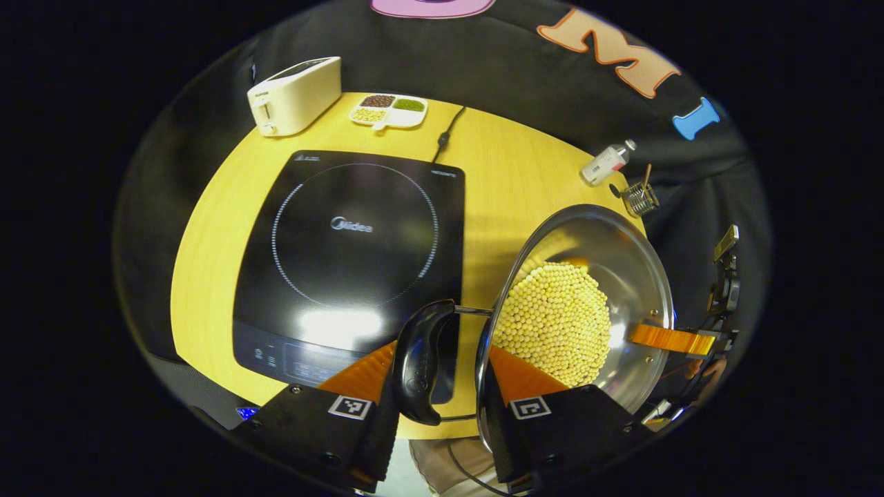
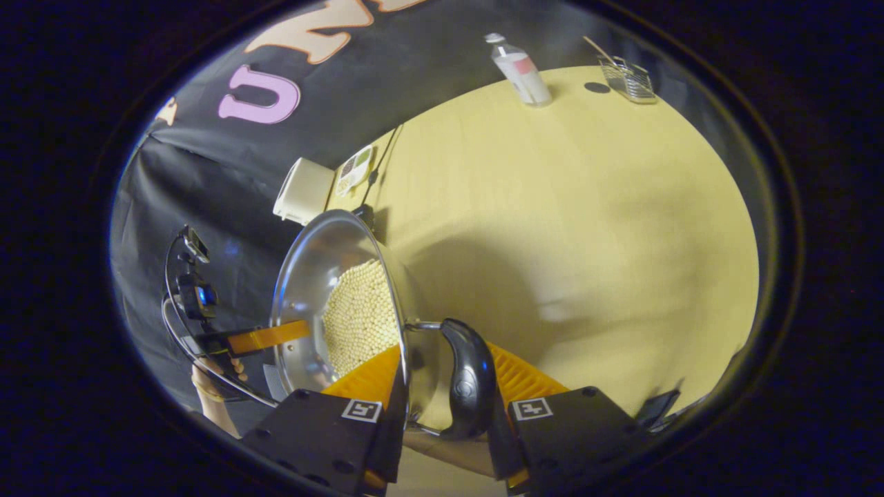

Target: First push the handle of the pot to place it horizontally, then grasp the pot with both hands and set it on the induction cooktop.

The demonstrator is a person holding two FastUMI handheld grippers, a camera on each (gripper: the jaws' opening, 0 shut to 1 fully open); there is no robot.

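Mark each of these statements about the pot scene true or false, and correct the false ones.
1. The pot holds small pale yellow beads. True.
2. The pot already rests on the induction cooktop. False: it is beside the cooktop, gripped at both handles.
3. The left gripper has a black pot handle between its fingers. True.
4. The toaster stands on the cooktop. False: it stands on the table behind the cooktop.
5. A divided dish sits next to the toaster. True.
6. The bottle lies inside the pot. False: it is on the table, near the wire basket.
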